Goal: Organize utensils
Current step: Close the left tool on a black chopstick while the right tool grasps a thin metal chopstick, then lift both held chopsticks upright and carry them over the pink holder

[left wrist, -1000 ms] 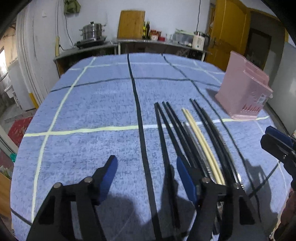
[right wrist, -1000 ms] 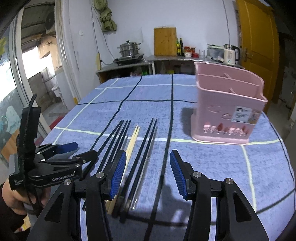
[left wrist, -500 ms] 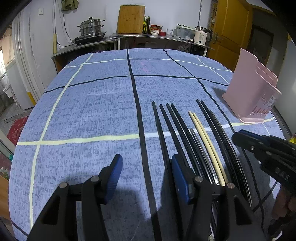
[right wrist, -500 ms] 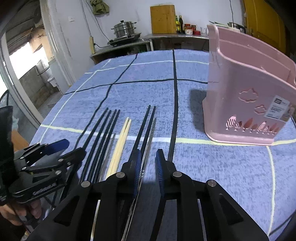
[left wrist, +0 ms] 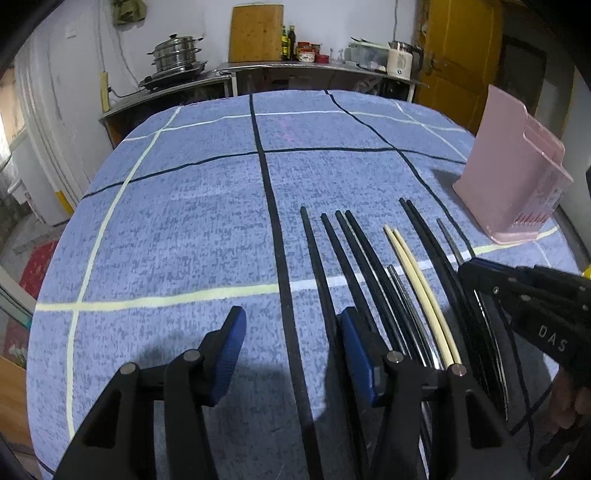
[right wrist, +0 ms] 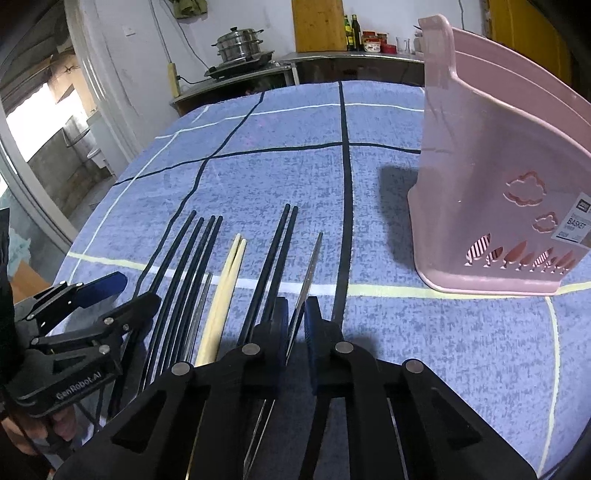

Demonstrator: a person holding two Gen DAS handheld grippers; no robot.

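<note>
Chopsticks lie in a row on the blue checked cloth [left wrist: 184, 221]: several black ones [left wrist: 351, 258] [right wrist: 184, 266], a cream pair [left wrist: 417, 284] [right wrist: 229, 280], a black pair [left wrist: 432, 251] [right wrist: 273, 258] and a thin silver one [right wrist: 201, 306]. My right gripper [right wrist: 296, 310] [left wrist: 476, 269] is closing on another silver chopstick [right wrist: 310, 266] at the row's right end, which sits pinched between the blue pads. My left gripper [left wrist: 291, 343] [right wrist: 135, 291] hovers open over the row's left end, with the leftmost black chopstick just inside its right finger. The pink utensil basket [right wrist: 498, 155] [left wrist: 517, 177] stands upright to the right.
Behind the table runs a counter with a steamer pot [left wrist: 177, 55], a wooden cutting board [left wrist: 256, 33], bottles and a kettle [left wrist: 400, 61]. A yellow door [left wrist: 458, 55] is at the back right. The table edge curves away on the left.
My right gripper came down and forward and its jaws closed around the silver chopstick, whose tip swung right, away from the black pair. The left jaws narrowed a little.
</note>
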